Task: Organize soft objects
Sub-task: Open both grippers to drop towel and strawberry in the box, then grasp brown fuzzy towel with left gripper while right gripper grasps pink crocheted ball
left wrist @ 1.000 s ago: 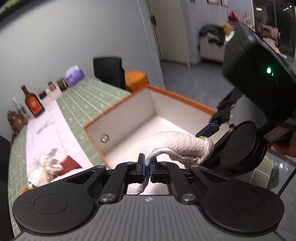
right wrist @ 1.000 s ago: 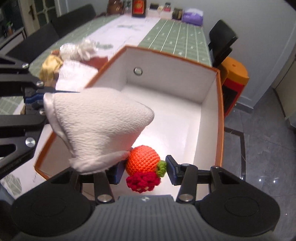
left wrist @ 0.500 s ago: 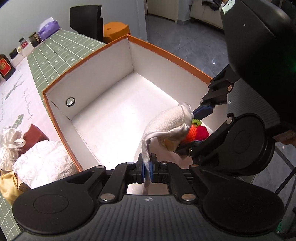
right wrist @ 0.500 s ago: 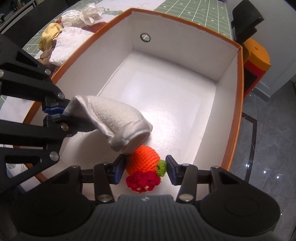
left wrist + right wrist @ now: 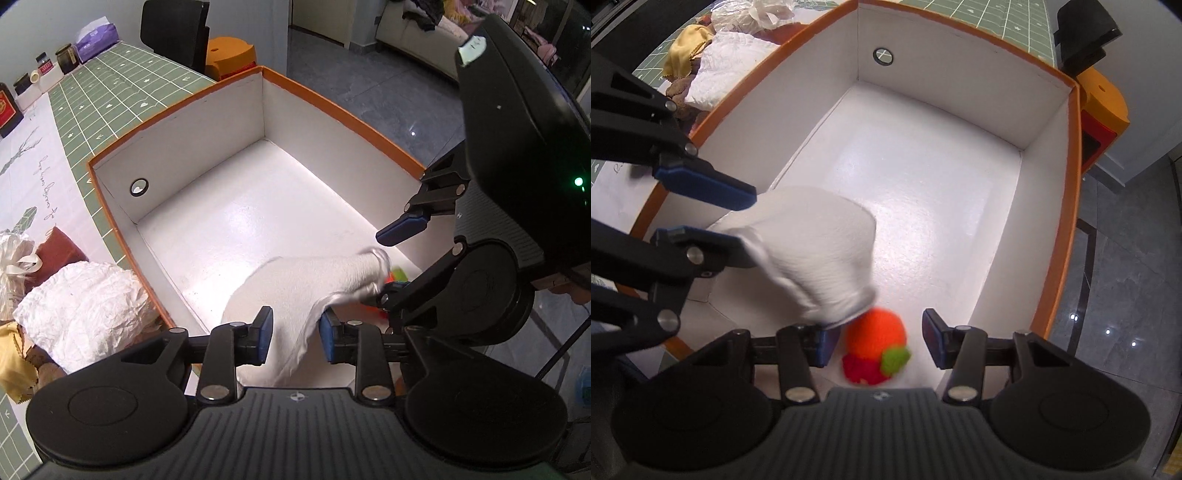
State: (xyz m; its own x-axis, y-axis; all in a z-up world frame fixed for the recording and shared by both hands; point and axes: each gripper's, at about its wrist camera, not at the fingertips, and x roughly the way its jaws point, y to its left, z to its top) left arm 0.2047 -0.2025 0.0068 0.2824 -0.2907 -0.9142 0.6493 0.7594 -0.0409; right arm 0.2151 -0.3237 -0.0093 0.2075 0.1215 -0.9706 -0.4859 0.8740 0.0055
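A white box with an orange rim (image 5: pixel 332 107) (image 5: pixel 1067 206) stands on the table. My left gripper (image 5: pixel 295 338) is open; a white cloth (image 5: pixel 295 284) (image 5: pixel 820 254) lies loose between its fingers, blurred, sagging into the box's near end. My right gripper (image 5: pixel 875 341) is open over the same end. An orange crocheted fruit (image 5: pixel 875 334) with a green leaf and red trim sits between its fingers, blurred, touching neither pad. In the left wrist view the fruit (image 5: pixel 397 275) peeks out behind the cloth.
A crumpled white cloth (image 5: pixel 85 295), a yellow cloth (image 5: pixel 11 365), a dark red pouch (image 5: pixel 59 253) and a clear bag with ribbon (image 5: pixel 14 254) lie left of the box. Bottles and jars (image 5: pixel 44 68) stand at the table's far end. A black chair (image 5: pixel 173 33) and orange stool (image 5: pixel 229 55) stand beyond.
Both grippers have opened. The white cloth has slipped from the left jaws and the fruit from the right jaws, both dropping into the box. Both grippers have lowered over it.
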